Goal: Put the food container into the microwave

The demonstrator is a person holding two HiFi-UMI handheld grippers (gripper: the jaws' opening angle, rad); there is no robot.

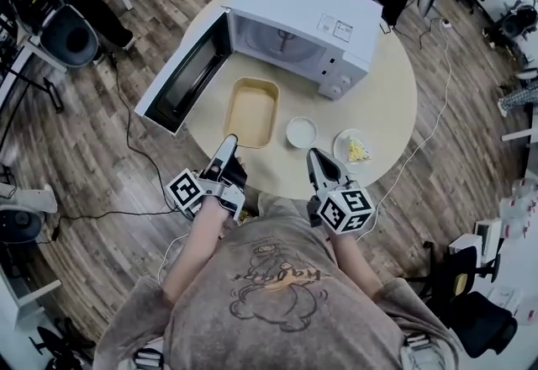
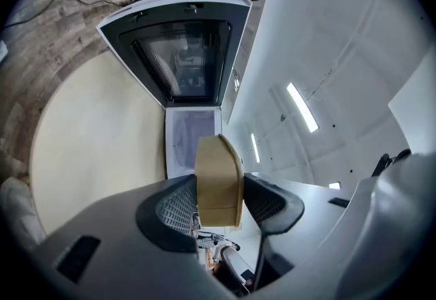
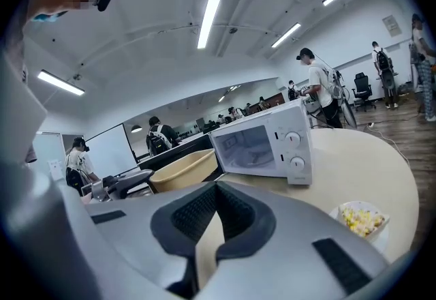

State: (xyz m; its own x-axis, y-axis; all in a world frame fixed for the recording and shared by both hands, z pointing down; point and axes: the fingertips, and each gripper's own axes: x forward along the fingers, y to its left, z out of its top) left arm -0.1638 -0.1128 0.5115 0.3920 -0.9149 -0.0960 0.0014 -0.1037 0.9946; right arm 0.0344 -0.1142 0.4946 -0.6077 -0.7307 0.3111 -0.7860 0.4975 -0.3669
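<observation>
Left gripper [image 1: 229, 141] is at the near edge of the round table [image 1: 395, 99], jaws clamped on the near end wall of the tan food container [image 1: 251, 112], one jaw inside and one outside. Container is empty and lies lengthwise toward the microwave's opening, still outside it, left of table centre. Can't tell if it's resting on the table or lifted slightly. Right gripper [image 1: 313, 152] is also over the near edge, well apart from the left, jaws closed tip to tip with nothing between them. Just beyond its tips is a small white bowl [image 1: 302, 132], just beside the container's right side. A white plate [image 1: 353, 148] with yellow food sits to the right of the bowl, toward the table's right edge. White microwave [image 1: 303, 28] is at the far edge, knobs on its right end. Its door [image 1: 187, 74] is swung fully open to the left, overhanging the table's left edge. Cavity is open, with the turntable visible inside.
</observation>
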